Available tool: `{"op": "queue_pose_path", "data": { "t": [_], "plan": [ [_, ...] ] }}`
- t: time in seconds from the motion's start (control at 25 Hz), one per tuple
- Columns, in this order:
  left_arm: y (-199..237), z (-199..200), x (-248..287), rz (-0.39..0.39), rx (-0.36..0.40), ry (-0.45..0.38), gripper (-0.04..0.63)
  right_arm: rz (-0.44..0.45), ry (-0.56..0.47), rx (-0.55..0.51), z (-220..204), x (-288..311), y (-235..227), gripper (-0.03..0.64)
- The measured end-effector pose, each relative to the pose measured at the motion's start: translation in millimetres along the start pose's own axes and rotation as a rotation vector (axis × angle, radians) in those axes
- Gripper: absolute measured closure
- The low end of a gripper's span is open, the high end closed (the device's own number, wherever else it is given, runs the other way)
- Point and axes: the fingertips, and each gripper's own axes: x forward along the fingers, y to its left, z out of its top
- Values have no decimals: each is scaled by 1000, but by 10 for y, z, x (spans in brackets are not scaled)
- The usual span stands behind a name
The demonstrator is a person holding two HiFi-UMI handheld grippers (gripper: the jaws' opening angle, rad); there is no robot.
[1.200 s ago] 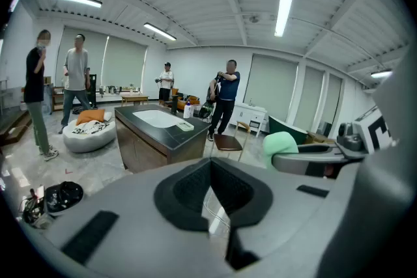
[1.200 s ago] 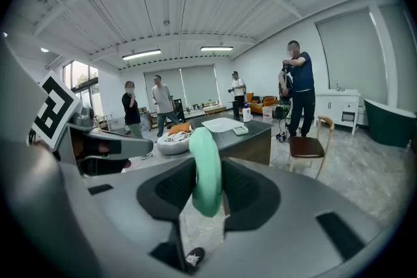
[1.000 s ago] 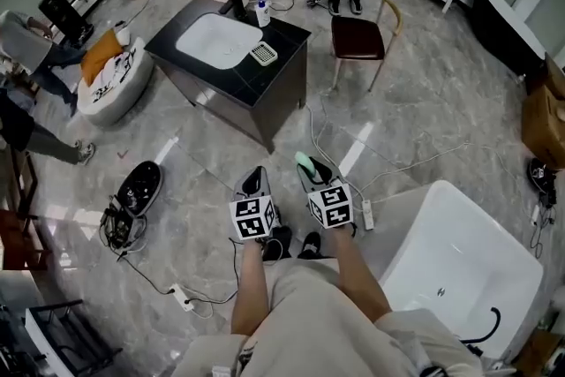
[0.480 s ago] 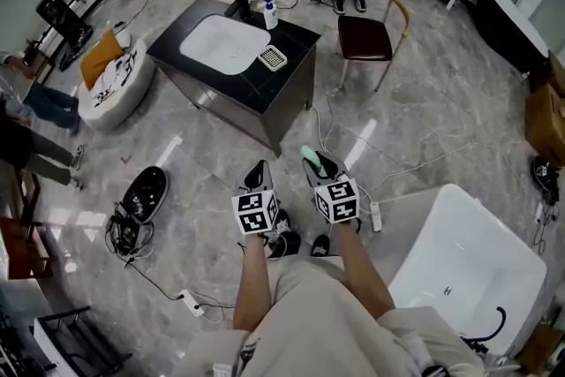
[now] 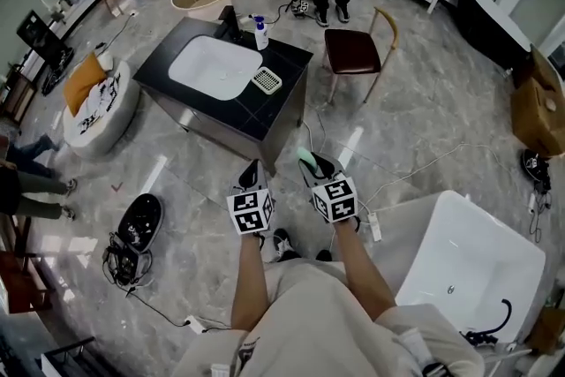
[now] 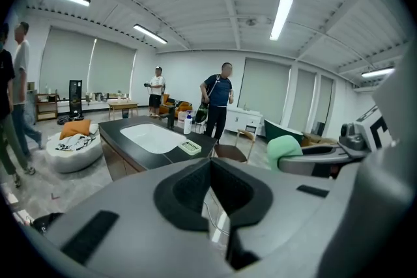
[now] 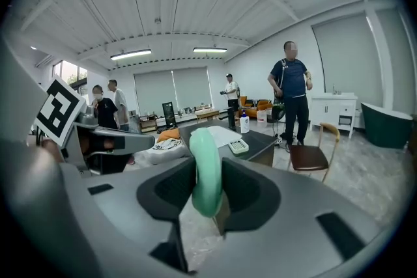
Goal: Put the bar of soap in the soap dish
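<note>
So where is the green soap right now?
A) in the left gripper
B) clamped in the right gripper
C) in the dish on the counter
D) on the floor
B: the bar of soap is pinched between the jaws of the right gripper, away from the soap dish on the counter.

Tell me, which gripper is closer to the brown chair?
Right. In the head view the right gripper, holding the green bar of soap, is below the chair and only slightly to its left. The left gripper is farther left, by the black counter.
</note>
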Motion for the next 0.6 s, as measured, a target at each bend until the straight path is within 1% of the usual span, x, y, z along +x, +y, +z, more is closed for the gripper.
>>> {"op": "queue_pose_path", "data": {
  "t": [0.24,0.4,0.6],
  "plan": [
    [258,119,252,-30,5,1,591,-29,-1,14,97,291,-7,492],
    [325,138,335,-77,-11,14,591,-51,1,27,114,397,-1,492],
    [490,131,408,-78,14,32,589,-77,0,52,134,563,-56,492]
  ]
}}
